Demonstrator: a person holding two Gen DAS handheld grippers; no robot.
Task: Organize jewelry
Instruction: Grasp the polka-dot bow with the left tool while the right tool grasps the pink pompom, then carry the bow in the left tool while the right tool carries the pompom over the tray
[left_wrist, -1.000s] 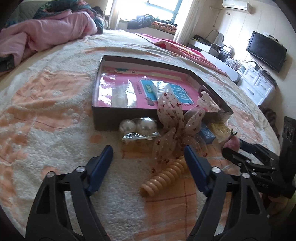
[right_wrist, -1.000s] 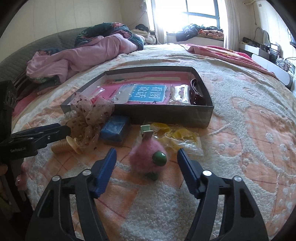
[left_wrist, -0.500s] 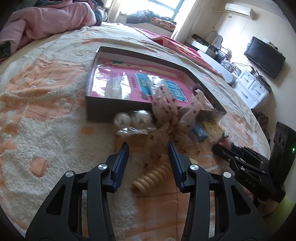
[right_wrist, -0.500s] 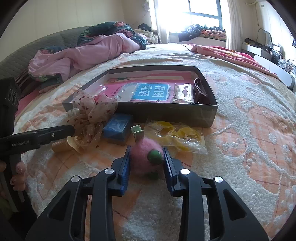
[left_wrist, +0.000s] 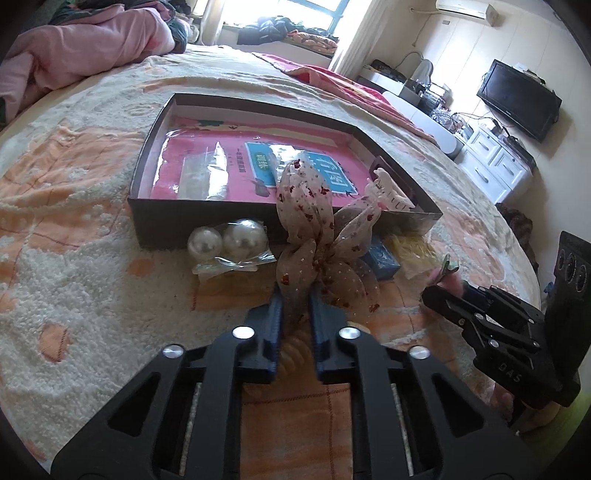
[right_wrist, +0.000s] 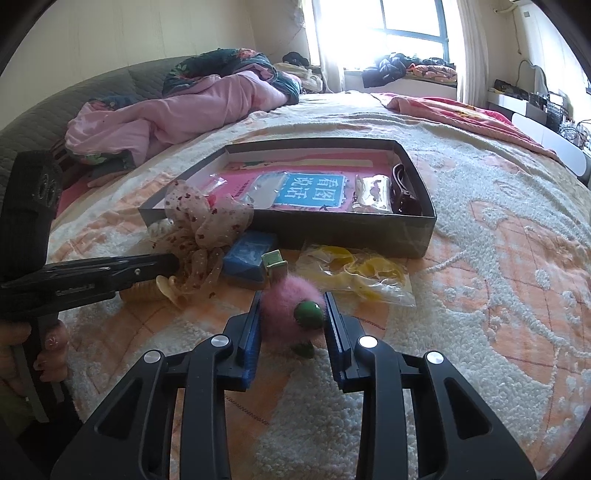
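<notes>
On the bed, just before the box (left_wrist: 207, 218), the left gripper (left_wrist: 295, 306) is clenched on the gauze bow clip (left_wrist: 317, 236) and the right gripper (right_wrist: 291, 317) grasps the pink pompom (right_wrist: 284, 299), so I judge the next move is lifting both into it.

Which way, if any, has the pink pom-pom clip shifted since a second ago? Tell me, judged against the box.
No. The pink pom-pom clip lies in the same spot before the box, beside the yellow bag; only the right gripper closed on it.
</notes>
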